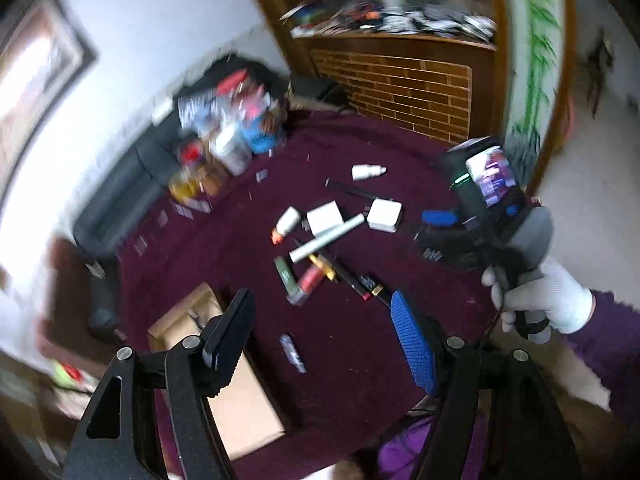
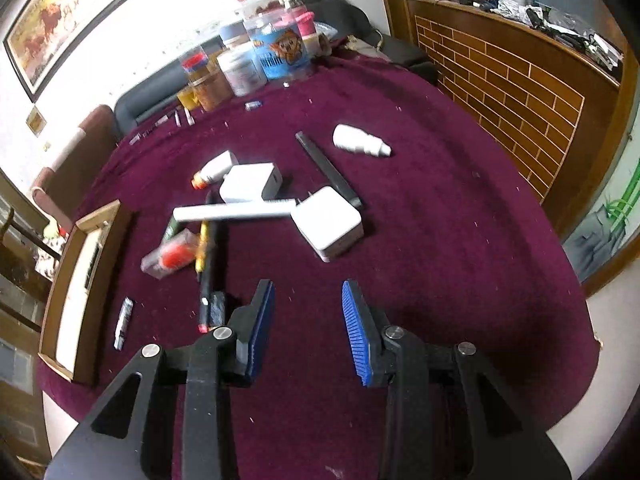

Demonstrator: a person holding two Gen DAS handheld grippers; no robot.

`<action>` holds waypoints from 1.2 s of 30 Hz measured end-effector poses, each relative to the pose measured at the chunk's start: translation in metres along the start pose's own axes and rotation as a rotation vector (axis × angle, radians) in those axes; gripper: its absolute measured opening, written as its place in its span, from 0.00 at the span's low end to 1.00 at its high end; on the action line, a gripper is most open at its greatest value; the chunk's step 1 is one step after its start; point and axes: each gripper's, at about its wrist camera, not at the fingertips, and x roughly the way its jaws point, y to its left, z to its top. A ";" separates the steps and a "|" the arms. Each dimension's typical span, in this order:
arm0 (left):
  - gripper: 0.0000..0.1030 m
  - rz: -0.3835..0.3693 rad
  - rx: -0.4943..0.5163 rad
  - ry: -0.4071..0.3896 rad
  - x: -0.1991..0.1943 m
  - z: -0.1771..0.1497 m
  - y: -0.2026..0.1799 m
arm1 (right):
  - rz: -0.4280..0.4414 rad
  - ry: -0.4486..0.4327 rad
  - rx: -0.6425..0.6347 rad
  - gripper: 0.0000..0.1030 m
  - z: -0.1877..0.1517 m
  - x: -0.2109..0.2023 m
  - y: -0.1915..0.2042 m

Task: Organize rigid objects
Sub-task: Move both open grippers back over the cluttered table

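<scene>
A heap of small items lies on the maroon tablecloth [image 2: 460, 240]: two white chargers [image 2: 329, 222] [image 2: 252, 182], a white tube [image 2: 236, 213], a white dropper bottle [image 2: 358, 141], an orange-capped bottle [image 2: 214, 169], a black bar [image 2: 328, 170], pens [image 2: 210, 256] and a clear case with a red item [image 2: 172, 258]. My right gripper [image 2: 308, 320] is open and empty, hovering above the cloth just short of the heap. My left gripper [image 1: 320, 336] is open and empty, high above the same heap [image 1: 324, 240]. The right gripper's body [image 1: 496, 196] shows in a gloved hand.
A shallow wooden tray [image 2: 66, 288] sits at the table's left edge, also under my left gripper [image 1: 240, 400]. Jars and containers [image 2: 256, 60] crowd the far side. A small battery-like piece [image 2: 123, 322] lies near the tray. A brick-patterned wooden counter [image 2: 516, 80] stands to the right.
</scene>
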 end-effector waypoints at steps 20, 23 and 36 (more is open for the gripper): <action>0.62 -0.300 -0.721 0.112 0.217 -0.097 0.109 | 0.029 -0.200 0.120 0.47 0.050 0.081 -0.053; 0.62 -0.229 -0.610 0.102 0.225 -0.071 0.092 | 0.043 -0.228 0.163 0.47 0.049 0.075 -0.064; 0.62 -0.505 -0.555 0.130 0.226 -0.053 0.070 | 0.100 -0.066 0.200 0.49 0.048 0.104 -0.075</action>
